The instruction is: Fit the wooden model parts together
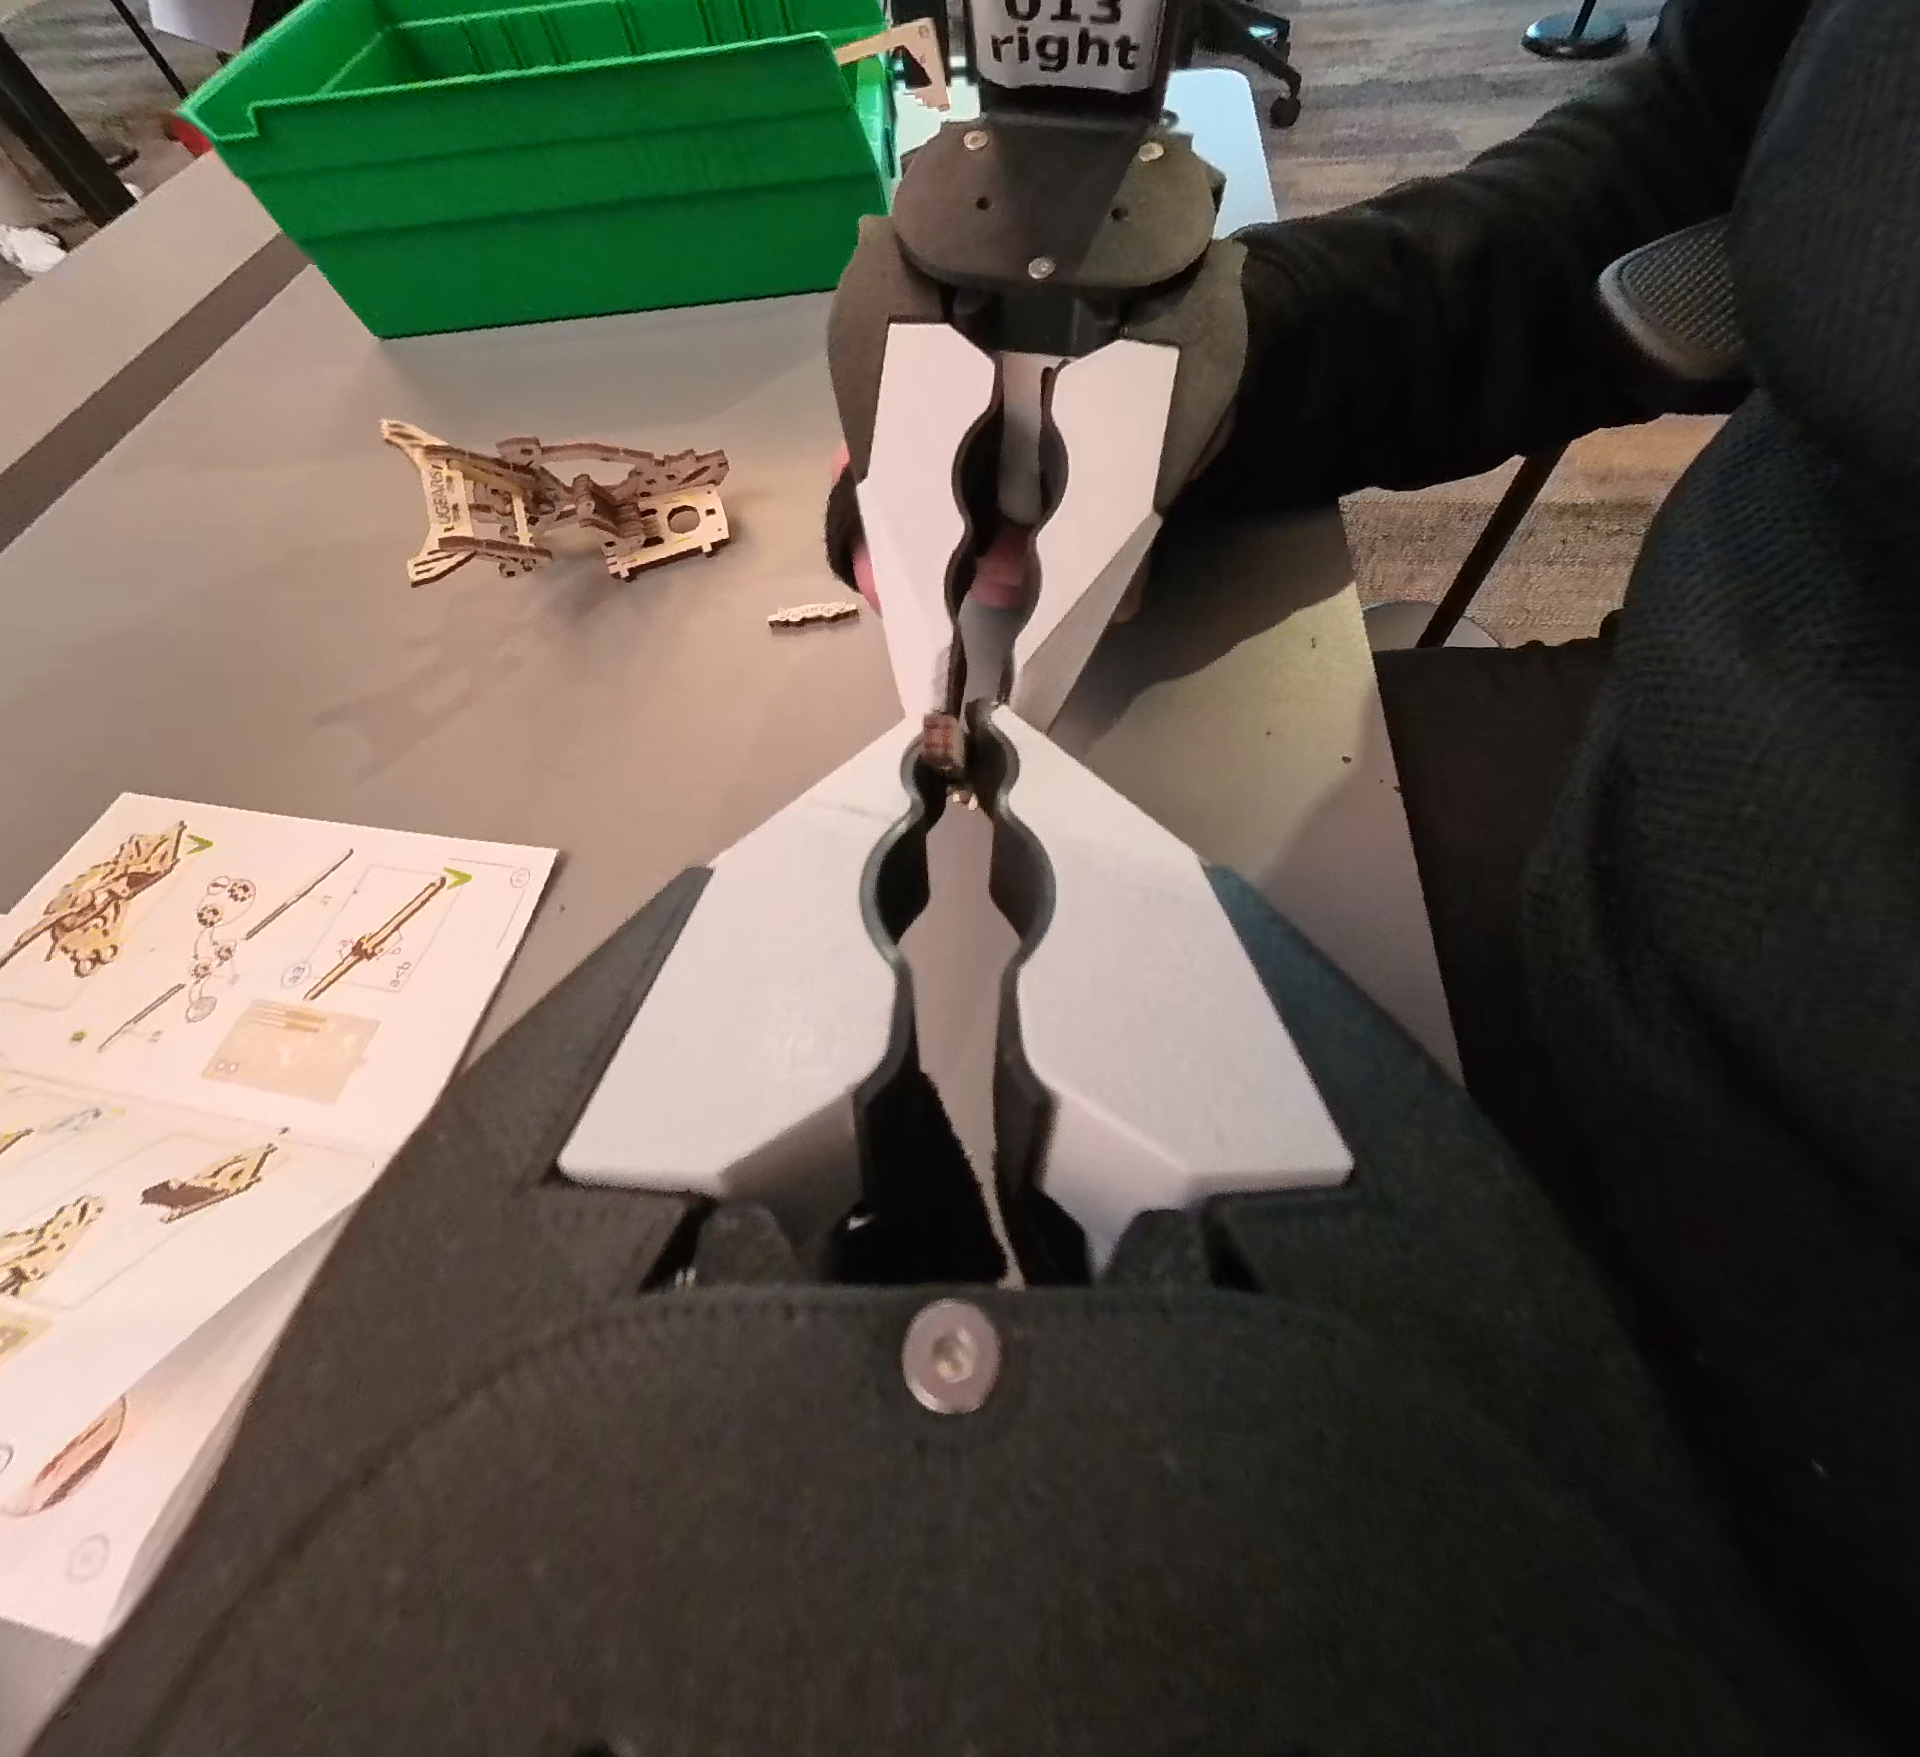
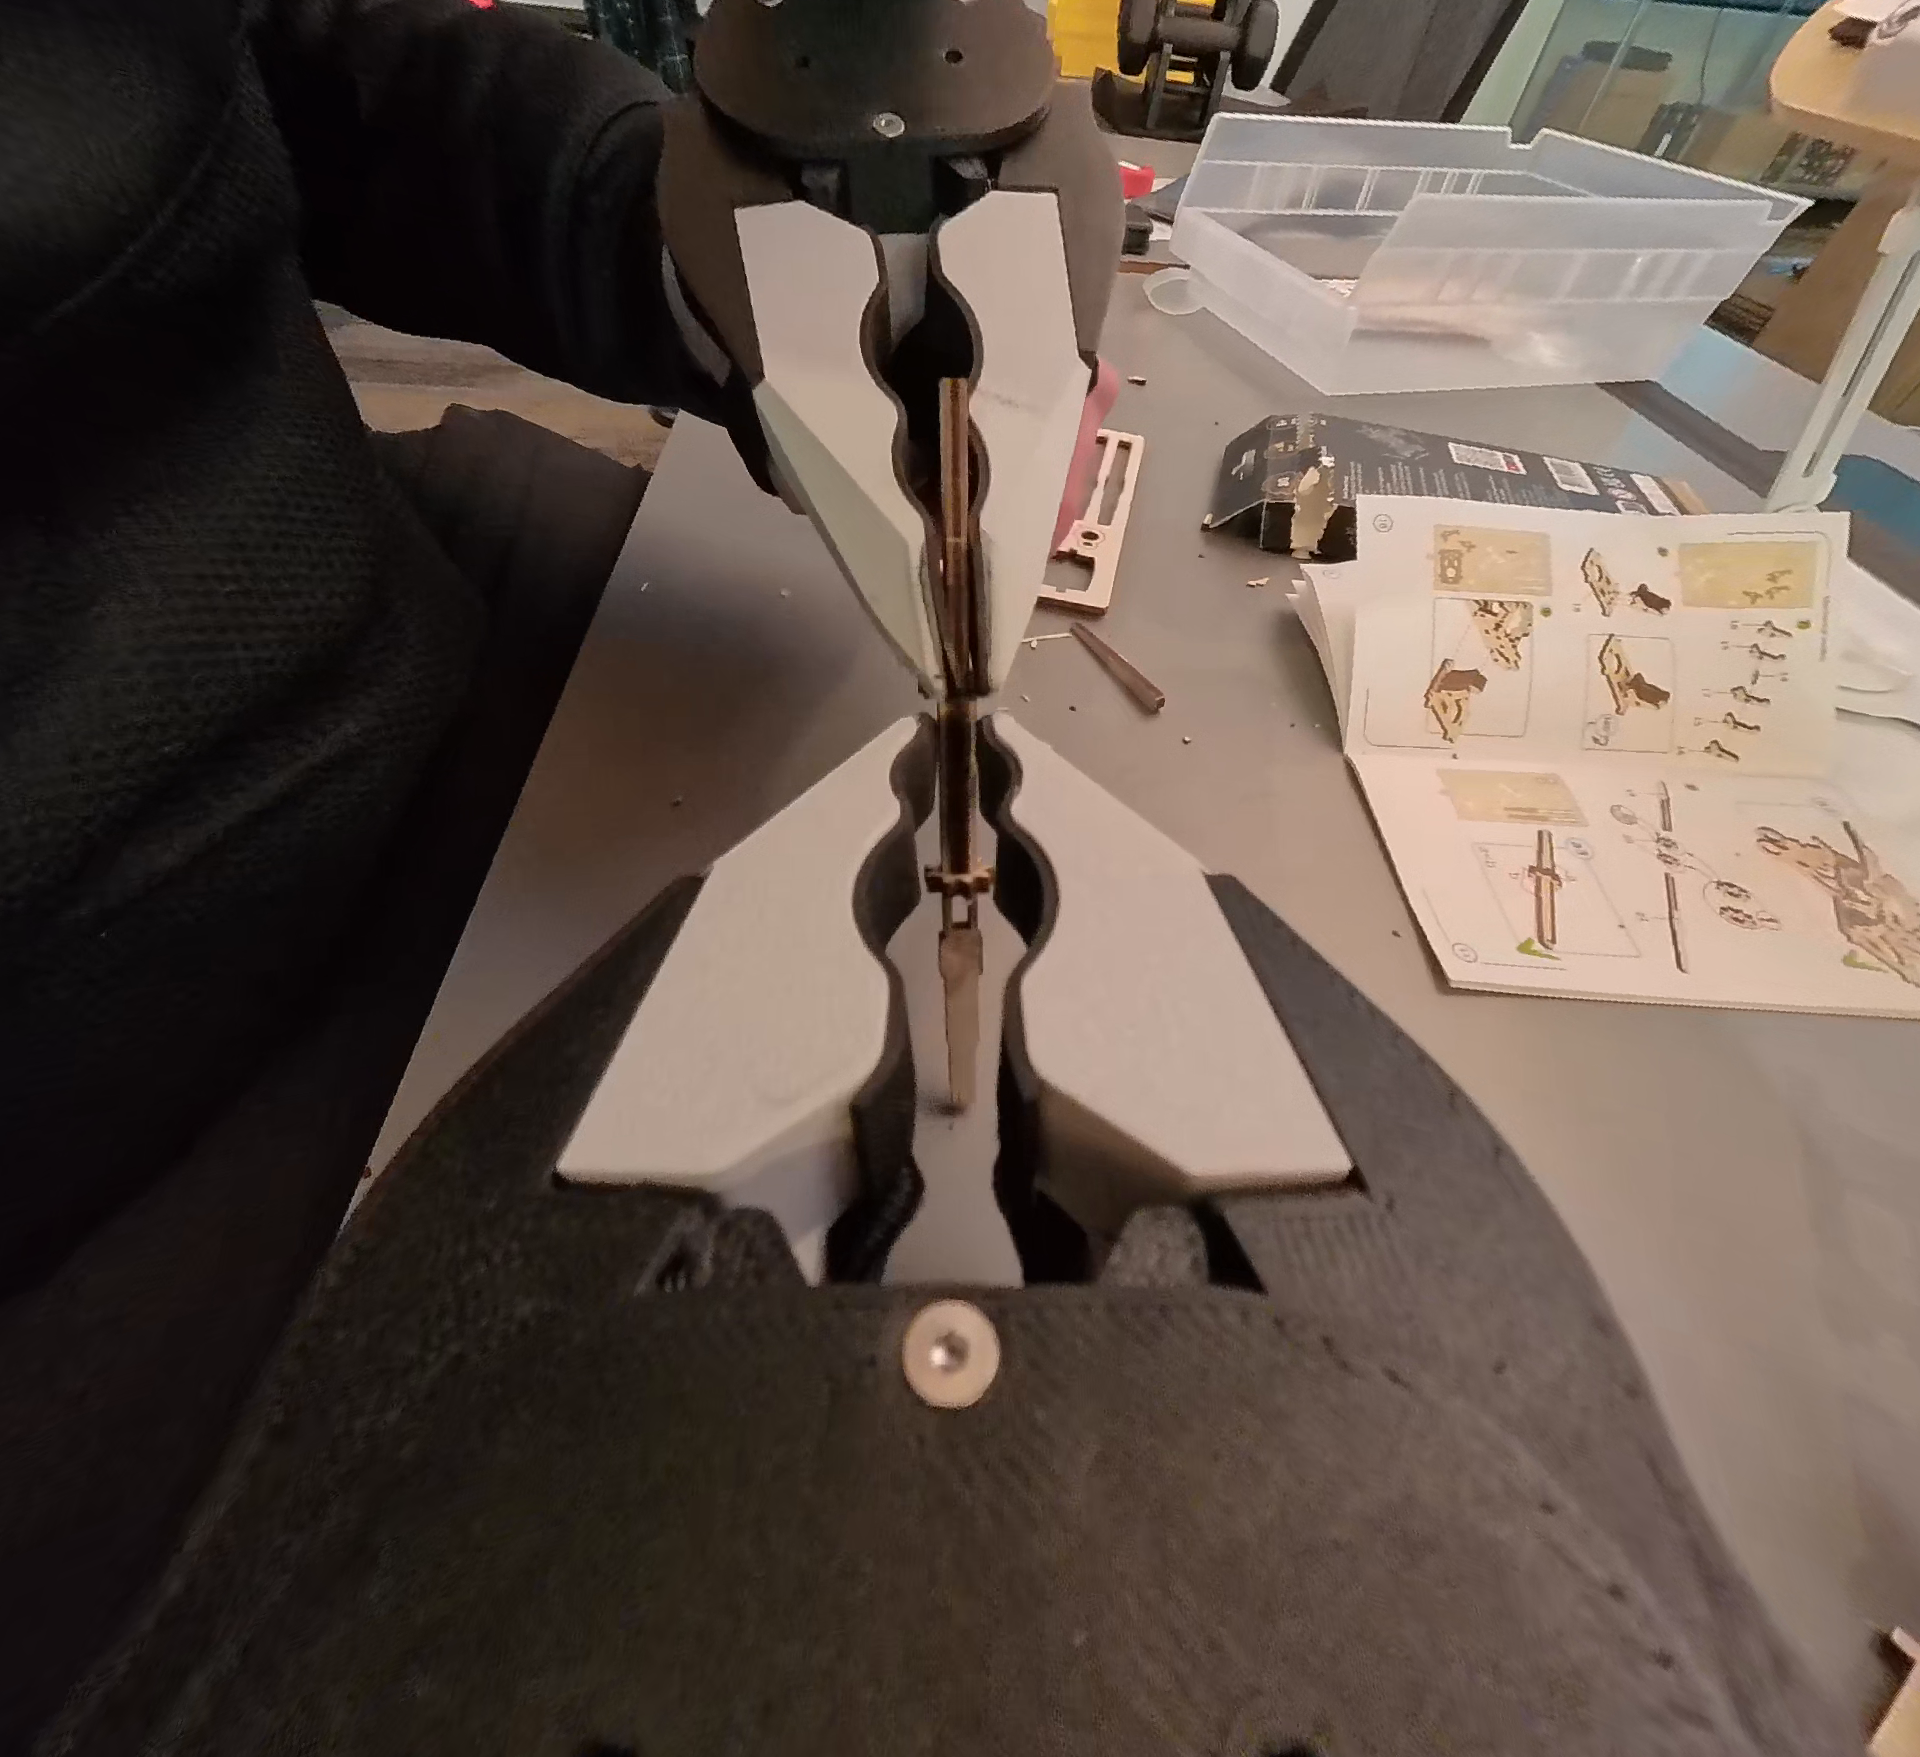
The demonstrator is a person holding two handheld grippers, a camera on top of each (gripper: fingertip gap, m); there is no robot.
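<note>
At frame centre, left gripper (image 1: pixel 951 751) and right gripper (image 2: pixel 951 720) meet tip to tip, both clamped on the thin wooden rod (image 2: pixel 956 834); we keep the grippers coaxial and press gently.

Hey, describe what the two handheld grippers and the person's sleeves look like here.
Both the left gripper and right gripper have textured black bodies with a silver screw, and two pale grey wedge fingers with wavy black inner edges. Each carries a white label. The person wears black sleeves.

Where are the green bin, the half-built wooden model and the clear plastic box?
green bin (image 1: pixel 582 180), left wrist view, front wall.
half-built wooden model (image 1: pixel 561 512), left wrist view, middle.
clear plastic box (image 2: pixel 1455 253), right wrist view, near wall.
</note>
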